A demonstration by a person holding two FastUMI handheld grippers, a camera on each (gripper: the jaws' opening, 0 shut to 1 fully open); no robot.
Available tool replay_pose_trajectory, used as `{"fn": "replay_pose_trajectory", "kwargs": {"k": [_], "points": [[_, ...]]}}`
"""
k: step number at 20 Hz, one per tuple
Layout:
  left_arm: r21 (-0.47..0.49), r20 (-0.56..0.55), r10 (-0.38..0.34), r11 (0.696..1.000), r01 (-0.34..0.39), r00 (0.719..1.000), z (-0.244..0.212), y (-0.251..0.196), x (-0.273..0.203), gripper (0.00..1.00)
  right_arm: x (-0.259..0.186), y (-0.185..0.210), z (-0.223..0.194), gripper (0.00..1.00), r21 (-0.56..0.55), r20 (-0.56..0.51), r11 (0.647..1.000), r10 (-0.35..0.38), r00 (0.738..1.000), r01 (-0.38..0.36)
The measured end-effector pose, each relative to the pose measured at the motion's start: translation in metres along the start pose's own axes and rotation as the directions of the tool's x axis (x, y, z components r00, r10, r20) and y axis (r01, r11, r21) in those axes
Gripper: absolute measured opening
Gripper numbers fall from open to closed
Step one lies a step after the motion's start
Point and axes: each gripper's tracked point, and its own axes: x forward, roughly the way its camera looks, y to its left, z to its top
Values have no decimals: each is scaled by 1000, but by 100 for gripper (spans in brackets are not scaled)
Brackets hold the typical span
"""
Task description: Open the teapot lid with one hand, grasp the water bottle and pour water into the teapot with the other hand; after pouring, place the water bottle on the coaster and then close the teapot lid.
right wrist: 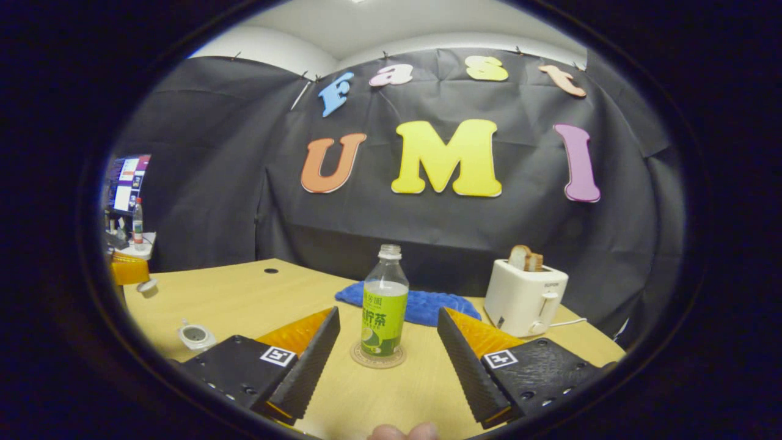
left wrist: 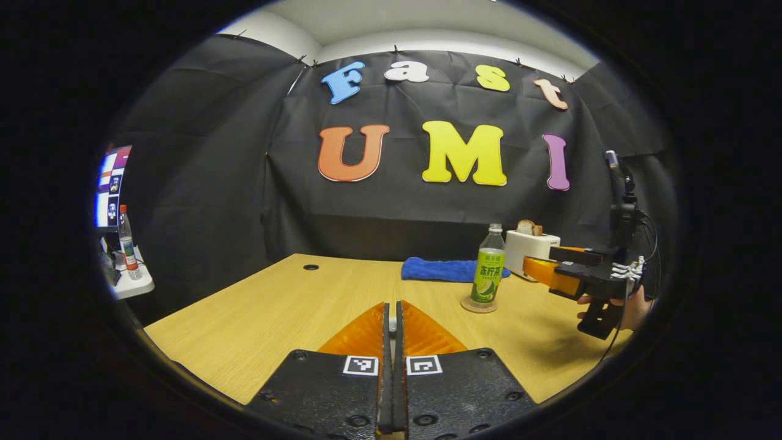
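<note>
So the water bottle (right wrist: 383,304) is standing on its coaster (right wrist: 378,356) on the table (right wrist: 256,299), at 12 o'clock from the right tool (right wrist: 387,351), fingers spread wide apart. Left tool (left wrist: 393,327) is pinched together on something small, can't tell what.

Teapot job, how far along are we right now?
Done: the teapot stands open, its lid lifted off in the left gripper's shut fingers. In hand: the right gripper is open, its fingers either side of the water bottle, which stands on the coaster. Whether water has been poured cannot be told. Left for certain: closing the lid.
</note>
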Motion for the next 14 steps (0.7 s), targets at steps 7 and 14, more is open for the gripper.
{"fn": "replay_pose_trajectory", "kwargs": {"k": [7,14], "points": [[25,15,-6,1000,5,1000,0,-22,19,3,-77,-38,-14,98,33,37,996,-87,996,86],[22,-58,13,1000,-11,998,-36,-26,44,3,-105,-64,-20,98,20,60,988,-155,986,154]]}}
